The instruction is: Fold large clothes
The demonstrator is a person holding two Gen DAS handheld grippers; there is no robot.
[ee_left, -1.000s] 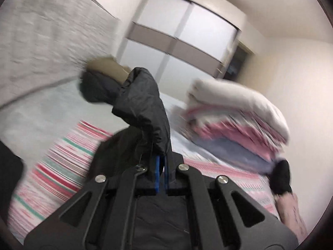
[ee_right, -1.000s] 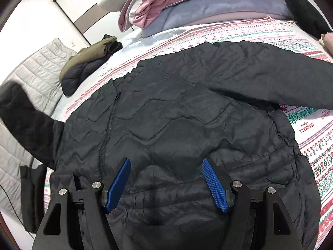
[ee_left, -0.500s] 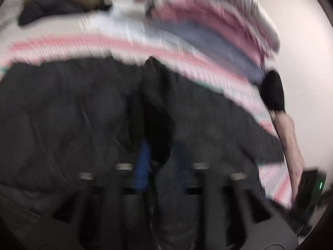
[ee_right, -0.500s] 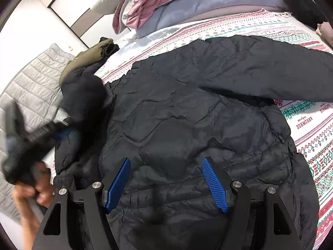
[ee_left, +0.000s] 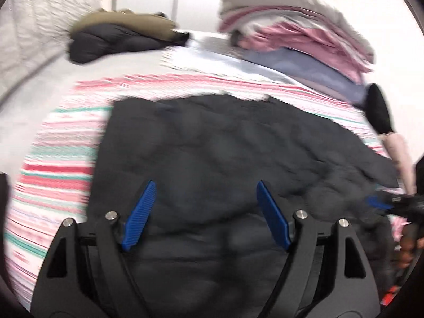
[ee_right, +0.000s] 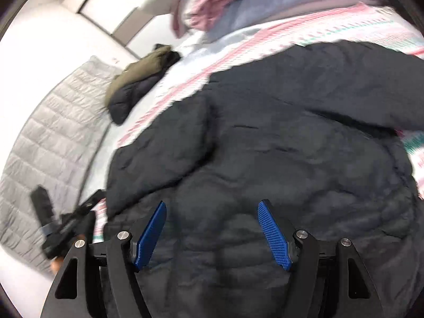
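Note:
A large black quilted jacket (ee_left: 225, 153) lies spread on the striped bedspread (ee_left: 58, 164). Its left sleeve lies folded across the body, seen in the right wrist view (ee_right: 169, 145). My left gripper (ee_left: 205, 193) is open and empty, hovering over the jacket's lower part. My right gripper (ee_right: 212, 212) is open and empty above the jacket (ee_right: 291, 159) near its hem. The right gripper also shows at the right edge of the left wrist view (ee_left: 392, 204), and the left gripper shows at the left of the right wrist view (ee_right: 61, 225). Both views are motion-blurred.
A folded olive and dark jacket pile (ee_left: 119, 34) lies at the bed's far side near the grey quilted headboard (ee_right: 47, 143). A stack of pink, white and blue bedding (ee_left: 304, 37) sits at the back right. A black object (ee_left: 379, 111) lies beside it.
My left gripper carried the sleeve across the jacket, let it go and opened. The sleeve now lies on the jacket's body. My right gripper stayed open and shifted slightly.

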